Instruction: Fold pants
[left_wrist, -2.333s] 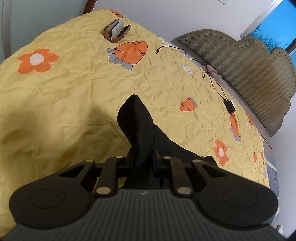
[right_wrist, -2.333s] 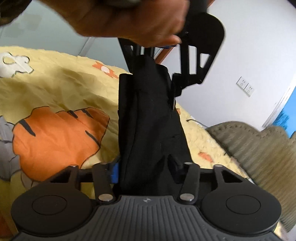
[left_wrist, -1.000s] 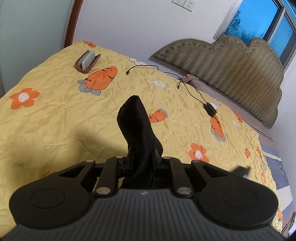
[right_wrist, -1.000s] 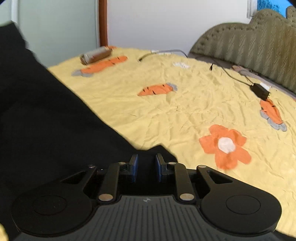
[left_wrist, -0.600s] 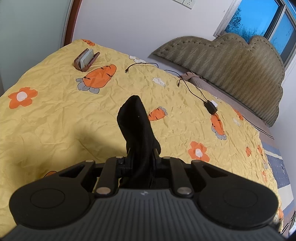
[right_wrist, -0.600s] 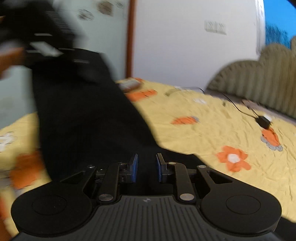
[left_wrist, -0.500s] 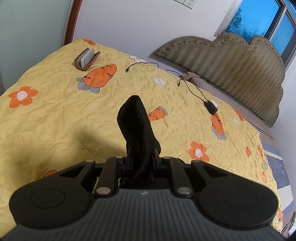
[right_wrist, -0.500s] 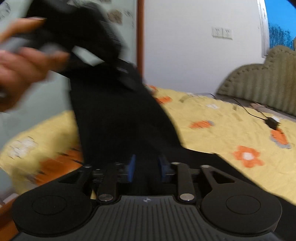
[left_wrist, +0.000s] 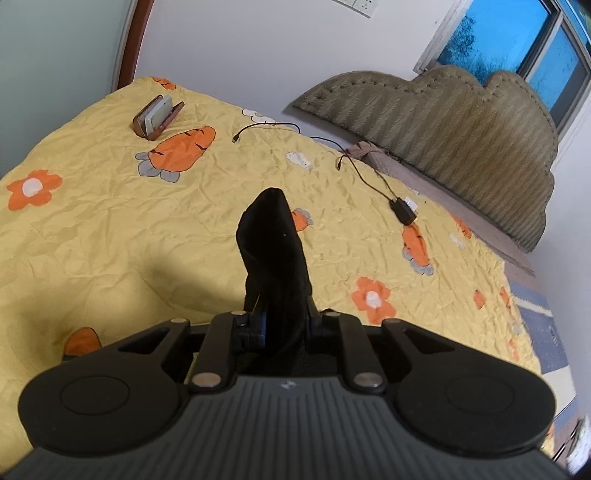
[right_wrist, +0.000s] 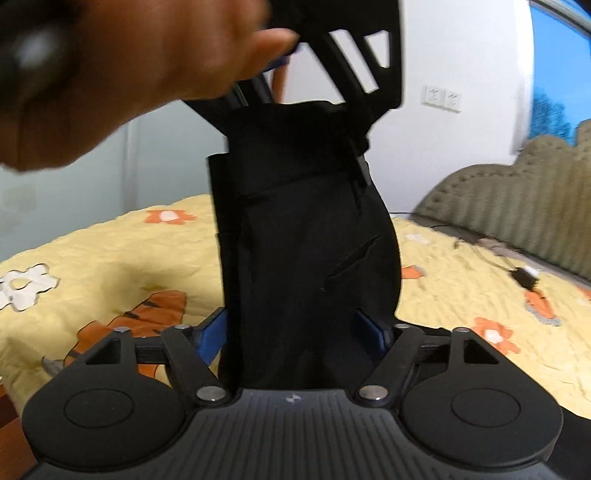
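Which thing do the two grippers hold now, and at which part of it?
The left gripper pinches a bunched edge of the black pants; which part cannot be told. The right gripper stands open around the hanging cloth.

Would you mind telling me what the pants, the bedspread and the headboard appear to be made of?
Pants: matte black woven cloth, probably cotton or a blend; it drapes limply and shows a slit pocket. Bedspread: thin yellow printed fabric, likely cotton, finely crinkled all over. Headboard: padded upholstery in dull olive ribbed textile, with tufted edging along its scalloped top.
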